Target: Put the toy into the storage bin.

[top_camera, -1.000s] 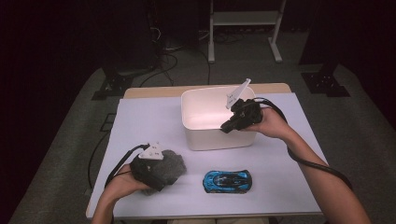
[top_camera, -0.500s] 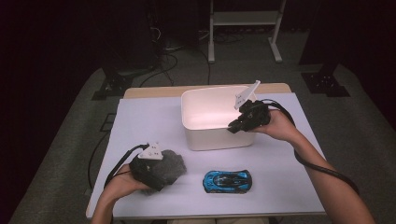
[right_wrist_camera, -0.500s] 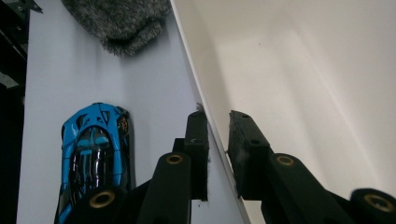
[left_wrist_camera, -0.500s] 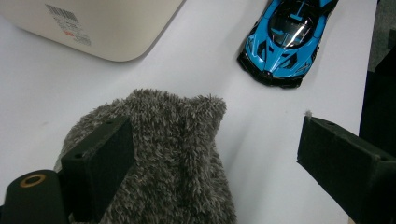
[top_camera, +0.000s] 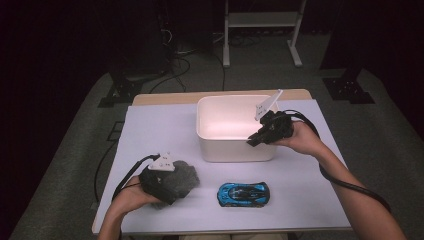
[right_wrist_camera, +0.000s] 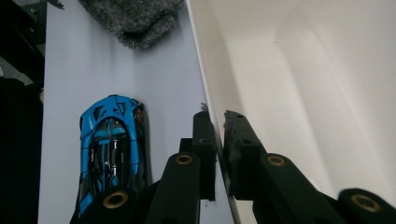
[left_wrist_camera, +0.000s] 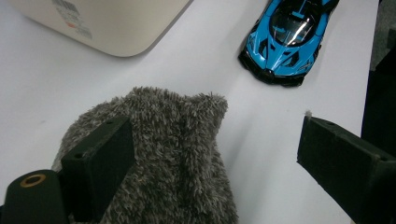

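At the centre right of the high view: the right gripper [top_camera: 252, 141] is held at the near right corner of the white plastic tub [top_camera: 235, 151].
Right gripper's jaws: brought together on the tub's thin wall, one pad outside and one inside, as seen in the right gripper view [right_wrist_camera: 215, 126]; they have just been closing on that wall.
White plastic tub: placed on the white table top [top_camera: 310, 200], in the upper middle of the high view; its hollow is seen at the right of the right gripper view [right_wrist_camera: 299, 84], its rounded corner in the upper left of the left gripper view [left_wrist_camera: 107, 28].
Left gripper [top_camera: 172, 187]: seen in the lower left of the high view, laid over the grey fluffy cloth [top_camera: 185, 175].
Left gripper's jaws: held wide apart [left_wrist_camera: 217, 154]; the cloth [left_wrist_camera: 173, 154] lies between them, beside the left jaw and well clear of the right one.
Blue toy car: set on the table top in the lower middle of the high view [top_camera: 243, 194], just right of the cloth, in front of the tub; it is seen in the upper right of the left gripper view [left_wrist_camera: 285, 39] and at the left of the right gripper view [right_wrist_camera: 112, 154].
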